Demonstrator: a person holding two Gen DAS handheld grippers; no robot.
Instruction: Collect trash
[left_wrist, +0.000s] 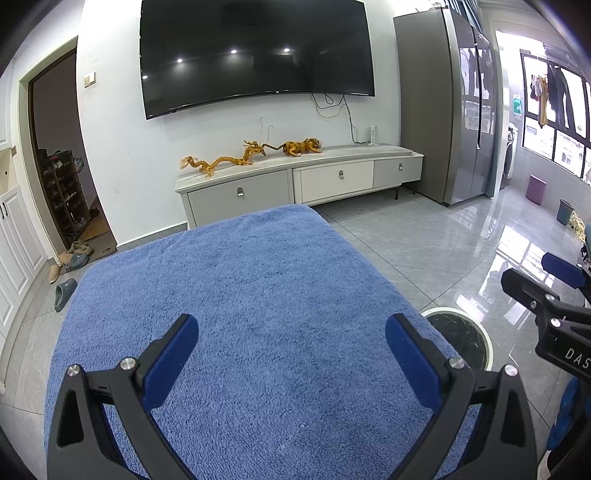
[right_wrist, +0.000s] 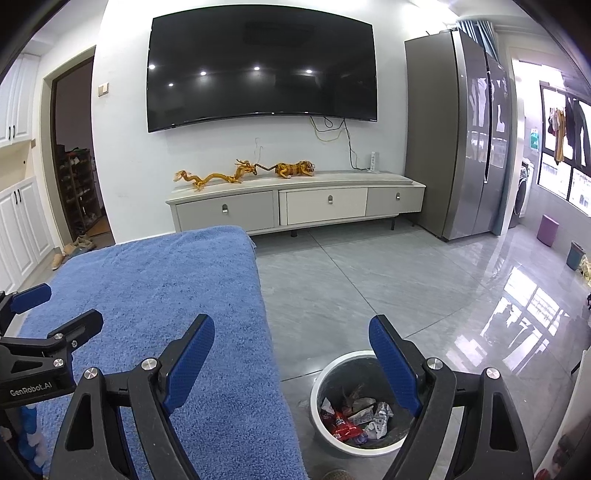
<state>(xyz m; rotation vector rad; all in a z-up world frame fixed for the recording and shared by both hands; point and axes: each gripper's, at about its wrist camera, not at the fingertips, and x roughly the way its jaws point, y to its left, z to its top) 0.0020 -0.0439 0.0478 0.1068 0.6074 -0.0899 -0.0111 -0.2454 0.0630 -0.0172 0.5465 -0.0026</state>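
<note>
A round white-rimmed trash bin (right_wrist: 325, 373) stands on the floor to the right of the blue-towel-covered table (right_wrist: 159, 295). Inside it lie crumpled wrappers (right_wrist: 354, 417), red and silver. My right gripper (right_wrist: 291, 332) is open and empty, above the table's right edge and the bin. My left gripper (left_wrist: 291, 332) is open and empty over the blue towel (left_wrist: 258, 295). The bin's rim (left_wrist: 480, 332) shows at the right in the left wrist view. The right gripper (left_wrist: 543, 280) shows at the right edge of the left wrist view, and the left gripper (right_wrist: 51, 314) shows at the left of the right wrist view.
A TV cabinet (right_wrist: 295, 203) with golden dragon and tiger figures (right_wrist: 243, 171) stands against the far wall under a wall TV (right_wrist: 262, 70). A grey fridge (right_wrist: 458, 140) is at the right. Grey tile floor (right_wrist: 406, 280) lies between. Slippers (left_wrist: 64, 293) lie by the left doorway.
</note>
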